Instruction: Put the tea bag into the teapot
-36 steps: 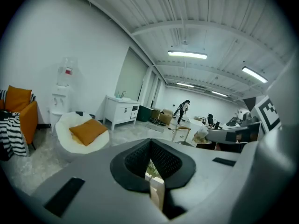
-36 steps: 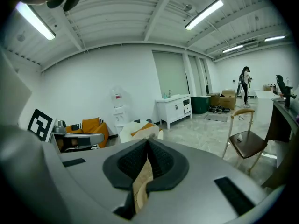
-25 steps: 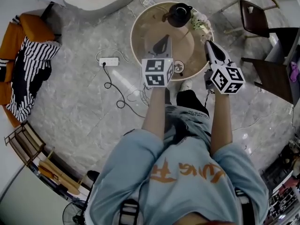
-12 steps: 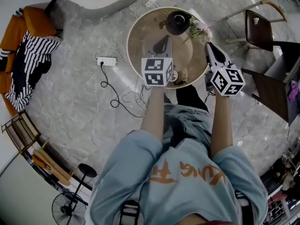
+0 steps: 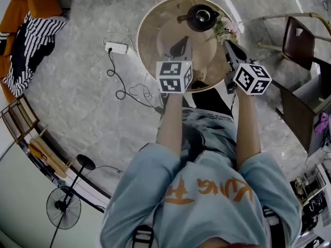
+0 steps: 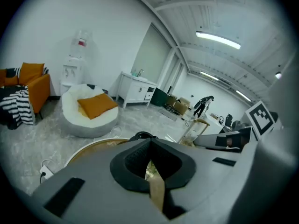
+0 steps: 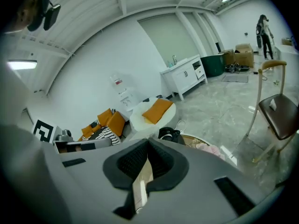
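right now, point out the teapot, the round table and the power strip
teapot point(image 5: 196, 20), head view, dark body
round table point(image 5: 155, 37), head view, bare top
power strip point(image 5: 117, 48), head view, white casing

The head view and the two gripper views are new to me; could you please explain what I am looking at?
There is no robot here. A person holds a hand-held gripper in each hand: the left gripper and the right gripper. The cubes with square markers are part of those tools. The head view comes from a camera on the person's head, looking steeply down. The other two pictures come from cameras riding on each gripper, looking along its fingers. The left fingers and the right fingers are closed together with nothing between them. Ahead stands a round table carrying a dark teapot and some flowers. I cannot make out a tea bag in any picture.
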### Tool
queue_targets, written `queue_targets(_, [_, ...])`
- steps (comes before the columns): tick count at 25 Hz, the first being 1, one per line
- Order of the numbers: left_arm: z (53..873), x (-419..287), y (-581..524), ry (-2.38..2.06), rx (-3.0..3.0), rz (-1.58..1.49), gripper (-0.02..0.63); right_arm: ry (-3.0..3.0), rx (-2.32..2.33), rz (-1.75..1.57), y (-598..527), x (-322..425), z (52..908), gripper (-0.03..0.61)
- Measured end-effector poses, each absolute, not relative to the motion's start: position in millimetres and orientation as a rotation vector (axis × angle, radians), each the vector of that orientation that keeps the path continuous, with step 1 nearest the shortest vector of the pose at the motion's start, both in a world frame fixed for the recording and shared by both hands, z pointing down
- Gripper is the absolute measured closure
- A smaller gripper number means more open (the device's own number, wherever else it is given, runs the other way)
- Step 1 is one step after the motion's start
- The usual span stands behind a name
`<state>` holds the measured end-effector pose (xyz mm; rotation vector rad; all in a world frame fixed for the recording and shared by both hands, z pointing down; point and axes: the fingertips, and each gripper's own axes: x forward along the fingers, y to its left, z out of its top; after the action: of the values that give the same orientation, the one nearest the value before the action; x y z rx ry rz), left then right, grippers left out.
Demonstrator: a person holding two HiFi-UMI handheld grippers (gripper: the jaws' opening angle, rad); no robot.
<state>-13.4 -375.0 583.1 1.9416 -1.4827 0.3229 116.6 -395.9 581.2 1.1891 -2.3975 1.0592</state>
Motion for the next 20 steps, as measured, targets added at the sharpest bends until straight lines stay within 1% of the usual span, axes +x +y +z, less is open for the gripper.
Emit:
queue_targets(4, [601.6, -16.2, -381.4, -1.485, 1.881, 0.305, 0.589, -2.390, 1.070, 1.000, -407.3, 89.8, 603.2, 0.561])
queue_targets(12, [631.4, -19.3, -408.1, -1.472, 1.812, 0.274, 0.589, -2.316, 0.877, 0.637, -442.4, 46.1, 640.5, 0.561])
queue_targets(20, [650.5, -30.1, -439.9, -1.445, 1.823, 0.298, 0.589, -2.238, 0.842, 0.567, -484.4, 40.0, 674.9, 0.561])
